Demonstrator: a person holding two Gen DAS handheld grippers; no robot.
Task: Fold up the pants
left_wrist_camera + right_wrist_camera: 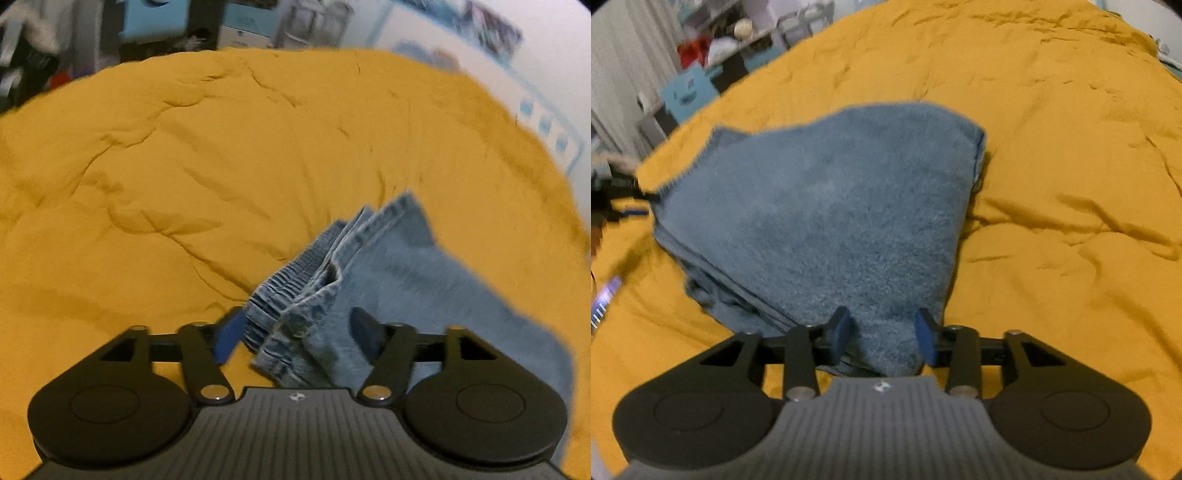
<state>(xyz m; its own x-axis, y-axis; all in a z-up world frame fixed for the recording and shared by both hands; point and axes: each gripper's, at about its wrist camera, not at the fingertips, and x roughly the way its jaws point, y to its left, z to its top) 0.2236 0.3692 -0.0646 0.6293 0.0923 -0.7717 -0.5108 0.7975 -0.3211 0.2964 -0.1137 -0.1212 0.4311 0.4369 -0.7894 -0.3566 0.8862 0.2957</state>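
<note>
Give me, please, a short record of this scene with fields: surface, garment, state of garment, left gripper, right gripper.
surface: yellow bedcover, wrinkled
garment: blue denim pants with an elastic waistband
state of garment: folded into a layered pile, lying on the bedcover
left gripper: open, jaws wide, the waistband end between them, pads not pressing
right gripper: open, a fold of the pants between the jaws, pads not clearly pressing
background: room furniture, blurred
</note>
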